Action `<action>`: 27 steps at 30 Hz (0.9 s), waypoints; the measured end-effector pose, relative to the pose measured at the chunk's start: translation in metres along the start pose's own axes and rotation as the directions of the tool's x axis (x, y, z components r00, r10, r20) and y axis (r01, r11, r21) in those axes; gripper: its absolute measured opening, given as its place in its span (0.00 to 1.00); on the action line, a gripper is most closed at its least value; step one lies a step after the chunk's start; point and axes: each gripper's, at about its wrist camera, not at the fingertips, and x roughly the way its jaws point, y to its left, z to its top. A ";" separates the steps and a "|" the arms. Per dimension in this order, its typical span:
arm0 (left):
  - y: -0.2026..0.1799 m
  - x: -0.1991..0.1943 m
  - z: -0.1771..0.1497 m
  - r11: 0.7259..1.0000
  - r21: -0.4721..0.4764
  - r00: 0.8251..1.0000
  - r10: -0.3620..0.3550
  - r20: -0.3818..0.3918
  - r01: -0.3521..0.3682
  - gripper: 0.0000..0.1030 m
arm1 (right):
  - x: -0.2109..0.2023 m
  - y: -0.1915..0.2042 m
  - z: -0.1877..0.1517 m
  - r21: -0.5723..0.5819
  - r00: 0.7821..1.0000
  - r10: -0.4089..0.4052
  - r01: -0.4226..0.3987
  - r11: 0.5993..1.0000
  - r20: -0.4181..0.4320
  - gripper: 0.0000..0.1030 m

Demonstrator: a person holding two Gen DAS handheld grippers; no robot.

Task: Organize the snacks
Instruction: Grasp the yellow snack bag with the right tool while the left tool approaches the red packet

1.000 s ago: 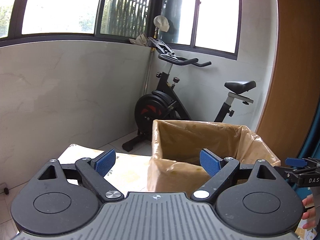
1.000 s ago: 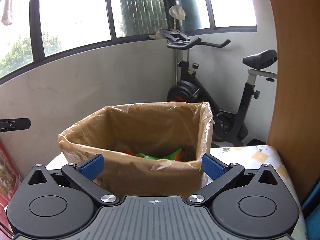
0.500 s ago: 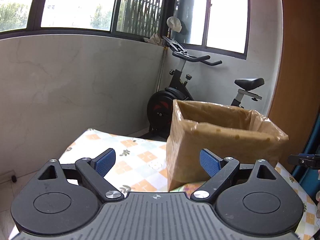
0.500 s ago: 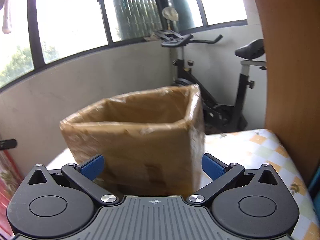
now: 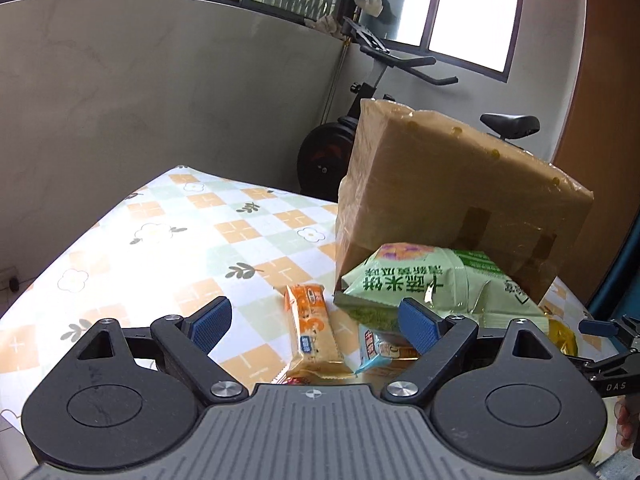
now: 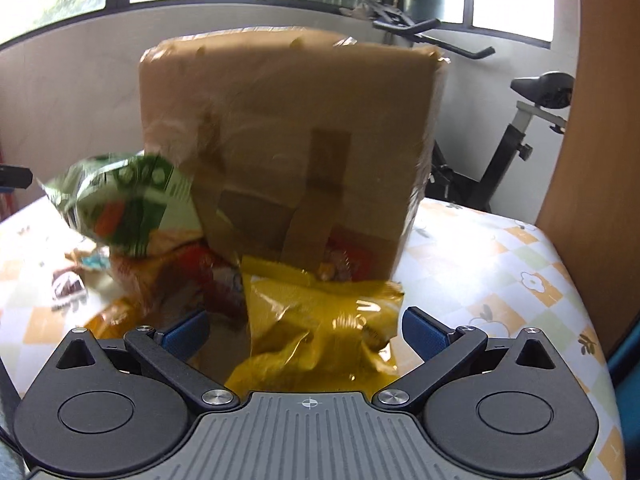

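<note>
On the checkered tablecloth [image 5: 168, 248] in front of you sits the cardboard box [image 5: 452, 196], wrapped in clear plastic and patched w/ brown tape. It's tipped over so its taped bottom faces you, and snacks lie spilled at its base.

Your left gripper [image 5: 316, 316] hangs just above the cloth, fingers wide apart, nothing between them. Straight ahead of it lies an orange wafer pack [image 5: 314, 332], lengthwise, pointing away from you. Just right of that is a small blue-edged pack [image 5: 378, 350], partly hidden behind your right-side blue pad. Beyond both, a pale green bag [image 5: 436, 288] w/ Chinese lettering leans against the box's lower edge. At the far right edge of the left view you can see the tip of your other gripper and a bit of yellow bag beside it.

Your right gripper [image 6: 306, 330] is also spread wide, gripping nothing. A yellow bag [image 6: 320, 320] lies between its fingers, close up, crumpled; can't tell if either pad touches it. Behind it, red and orange packs [image 6: 208, 268] are jammed under the box's edge, blurred. A green bag [image 6: 124, 200] shows at the box's left side, smeared by motion blur; can't tell if it's resting on anything. A small dark-and-white pack [image 6: 66, 286] lies on the cloth further left.

Behind the table: an exercise bike [image 6: 516, 128], grey wall, windows, and a wooden panel [image 6: 592, 100] on the right.
</note>
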 end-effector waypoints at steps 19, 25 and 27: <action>-0.016 0.023 -0.041 0.998 0.021 0.987 0.062 -0.150 -0.060 0.85 | 0.012 -0.017 -0.035 0.170 0.996 -0.034 0.020 0.985 0.080 0.74; -0.022 0.038 -0.051 0.992 -0.002 0.975 0.122 -0.186 -0.124 0.84 | 0.011 -0.016 -0.037 0.176 0.996 -0.031 0.015 0.984 0.088 0.74; -0.022 0.048 -0.050 0.987 -0.007 0.968 0.154 -0.197 -0.159 0.84 | 0.011 -0.017 -0.038 0.183 0.996 -0.024 0.006 0.983 0.092 0.74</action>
